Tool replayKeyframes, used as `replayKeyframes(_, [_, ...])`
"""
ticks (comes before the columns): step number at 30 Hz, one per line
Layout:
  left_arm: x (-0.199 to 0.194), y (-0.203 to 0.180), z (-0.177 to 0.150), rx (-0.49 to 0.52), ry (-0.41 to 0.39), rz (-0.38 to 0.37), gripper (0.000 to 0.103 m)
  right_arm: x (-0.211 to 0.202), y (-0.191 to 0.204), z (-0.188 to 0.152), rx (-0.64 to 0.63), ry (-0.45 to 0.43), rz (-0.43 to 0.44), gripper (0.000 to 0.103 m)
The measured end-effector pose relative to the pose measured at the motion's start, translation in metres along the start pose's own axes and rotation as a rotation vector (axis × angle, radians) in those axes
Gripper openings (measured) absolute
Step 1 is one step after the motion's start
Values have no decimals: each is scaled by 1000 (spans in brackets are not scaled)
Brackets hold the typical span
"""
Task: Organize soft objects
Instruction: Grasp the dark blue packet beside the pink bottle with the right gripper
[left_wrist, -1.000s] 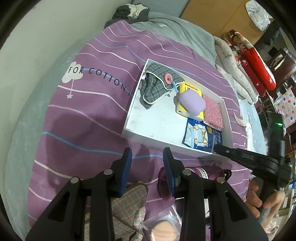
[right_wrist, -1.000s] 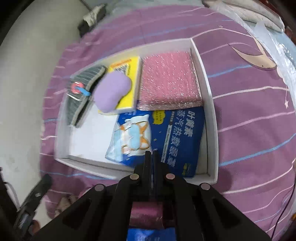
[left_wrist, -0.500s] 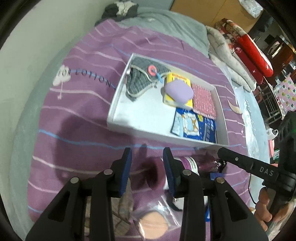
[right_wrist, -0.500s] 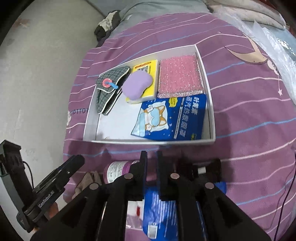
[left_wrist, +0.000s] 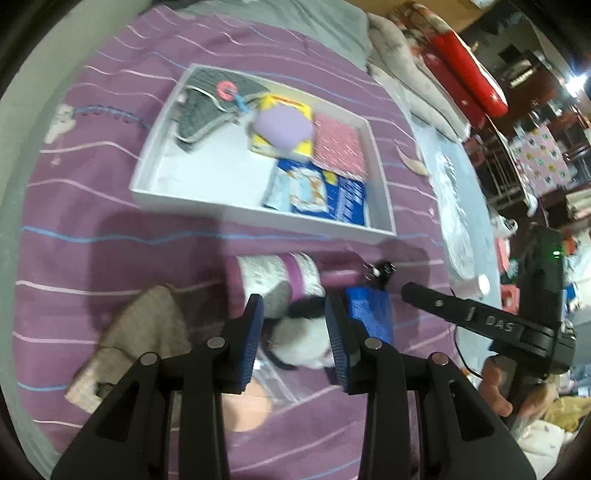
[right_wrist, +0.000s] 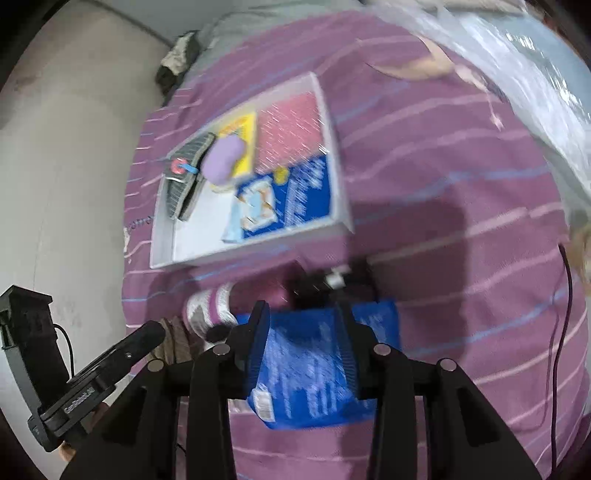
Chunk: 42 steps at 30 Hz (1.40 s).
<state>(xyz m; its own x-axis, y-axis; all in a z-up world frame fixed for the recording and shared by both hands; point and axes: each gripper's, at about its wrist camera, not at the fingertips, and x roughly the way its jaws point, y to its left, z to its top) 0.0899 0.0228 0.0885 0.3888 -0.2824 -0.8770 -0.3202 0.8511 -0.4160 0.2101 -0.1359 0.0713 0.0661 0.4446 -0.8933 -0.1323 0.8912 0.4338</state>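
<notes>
- Purple striped bedspread (left_wrist: 110, 229) is covering the bed; a shallow white rectangular tray (left_wrist: 258, 218) is lying on it, with loose items just in front of the tray's near wall.
- Tray is already holding a grey checked fabric pouch (left_wrist: 207, 107), a lilac soft pad (left_wrist: 282, 125) on a yellow packet (left_wrist: 304, 146), a pink bubble-wrap pouch (left_wrist: 338, 146) and a blue printed eye-mask packet (left_wrist: 317, 192).
- Not yet sorted, lying on the bedspread: a purple-and-white cylindrical bottle (left_wrist: 277, 277), a beige checked cloth (left_wrist: 147, 328), a white fluffy item with black trim (left_wrist: 303, 339), a clear bag with a peach round puff (left_wrist: 247, 410), and a second blue foil packet (right_wrist: 314, 365).
- Right gripper (right_wrist: 304, 325) is hanging over that second blue packet; its jaws are opening, packet lies below and between them, pads not pressing on it. Frame is blurred.
- Left gripper (left_wrist: 293, 317) is hovering above the white fluffy item, jaws partly apart, nothing clamped.
- Step, as I read it: between placements, picking the next item.
- Next move likely calls for lowering the right jaws onto an edge of the blue packet. It looks flat, thin and slippery, so it needs an edge pinch, then a lift over the tray wall into the free white floor at the left.
</notes>
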Motion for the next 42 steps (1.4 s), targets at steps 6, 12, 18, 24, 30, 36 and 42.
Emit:
replayKeyframes(6, [14,-14,-4,17,64,-33,36,4,-35,-9,69,49,27,36])
replayKeyframes(12, [30,-22,-12,33,145,-69,36,27,-65,-13,99,127,82,36])
replayKeyframes(18, [37,-24,-21,41,185,-26,36,39,-76,-16,104,145,117,36])
replayKeyframes(24, [48,-30,-29,59,248,-50,36,47,-86,-16,118,154,232,45])
replayKeyframes(30, [59,-39,-34,67,264,-22,36,49,-96,-18,156,154,296,44])
replayKeyframes(36, [56,-46,-35,93,226,25,24,45,-90,-18,138,142,306,25])
replayKeyframes(42, [45,-52,-31,120,173,13,14,31,-85,-18,132,107,322,9])
